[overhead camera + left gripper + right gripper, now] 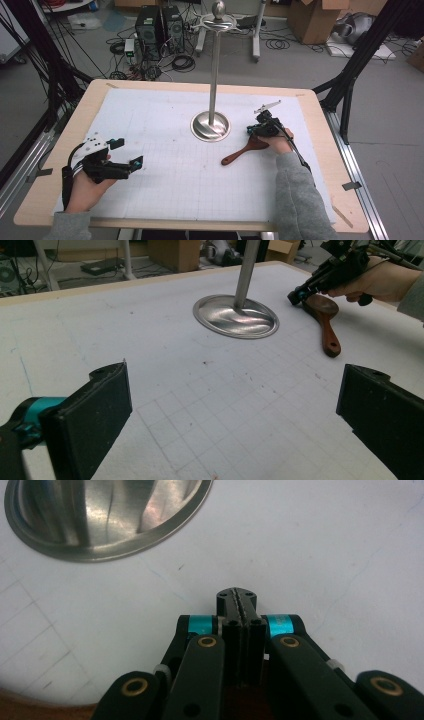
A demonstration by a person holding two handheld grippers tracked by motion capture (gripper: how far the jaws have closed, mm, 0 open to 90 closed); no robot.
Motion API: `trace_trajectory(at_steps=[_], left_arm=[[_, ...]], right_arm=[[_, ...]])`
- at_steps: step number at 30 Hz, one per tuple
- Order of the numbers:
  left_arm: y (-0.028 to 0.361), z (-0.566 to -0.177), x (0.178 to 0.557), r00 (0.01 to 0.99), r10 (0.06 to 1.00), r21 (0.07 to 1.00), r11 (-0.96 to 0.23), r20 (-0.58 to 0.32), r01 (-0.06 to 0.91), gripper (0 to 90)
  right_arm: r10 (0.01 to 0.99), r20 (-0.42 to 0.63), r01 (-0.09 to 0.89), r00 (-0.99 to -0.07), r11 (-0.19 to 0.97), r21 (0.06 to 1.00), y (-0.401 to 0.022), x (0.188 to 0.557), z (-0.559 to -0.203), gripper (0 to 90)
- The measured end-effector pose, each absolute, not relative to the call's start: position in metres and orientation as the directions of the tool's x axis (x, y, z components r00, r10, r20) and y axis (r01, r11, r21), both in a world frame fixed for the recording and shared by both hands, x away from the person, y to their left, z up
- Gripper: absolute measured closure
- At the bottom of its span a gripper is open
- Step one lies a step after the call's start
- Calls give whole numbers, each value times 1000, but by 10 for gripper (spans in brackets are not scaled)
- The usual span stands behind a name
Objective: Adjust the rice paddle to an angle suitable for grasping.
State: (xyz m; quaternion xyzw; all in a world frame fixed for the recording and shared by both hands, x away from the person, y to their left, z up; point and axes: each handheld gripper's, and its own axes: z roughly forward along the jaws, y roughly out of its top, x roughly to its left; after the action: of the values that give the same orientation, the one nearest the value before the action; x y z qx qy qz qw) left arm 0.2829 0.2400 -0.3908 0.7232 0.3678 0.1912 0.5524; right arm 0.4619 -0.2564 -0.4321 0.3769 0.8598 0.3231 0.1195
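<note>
One wooden spoon [243,149], one steel stand [211,125], two grippers

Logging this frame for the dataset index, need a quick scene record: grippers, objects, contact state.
left gripper: open, jaws wide apart with nothing between them, over bare mat at the table's left
right gripper: shut, nothing visible between the jaws, tips above the spoon's bowl end
wooden spoon: flat on the mat, handle pointing toward the left gripper
metal stand: upright pole on a round base, mid-table
spoon contact: cannot tell
surface: white gridded mat
</note>
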Motion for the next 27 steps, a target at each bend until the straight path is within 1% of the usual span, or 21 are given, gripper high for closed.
trace_trajectory(at_steps=[12,19,23,27], left_arm=[[229,-389,291,679,723,940,-130,-128,315,17],[226,-388,293,684,718,940,-129,-131,315,17],[226,-387,294,687,715,942,-128,-129,311,17],[226,-387,294,686,715,942,-127,-131,312,17]], right_arm=[[729,68,588,-681,489,645,-266,445,-432,897],[730,65,581,-681,484,654,-271,434,-433,898],[733,128,604,-668,434,669,-280,432,-436,897],[731,103,596,-674,456,661,-280,426,-435,898]])
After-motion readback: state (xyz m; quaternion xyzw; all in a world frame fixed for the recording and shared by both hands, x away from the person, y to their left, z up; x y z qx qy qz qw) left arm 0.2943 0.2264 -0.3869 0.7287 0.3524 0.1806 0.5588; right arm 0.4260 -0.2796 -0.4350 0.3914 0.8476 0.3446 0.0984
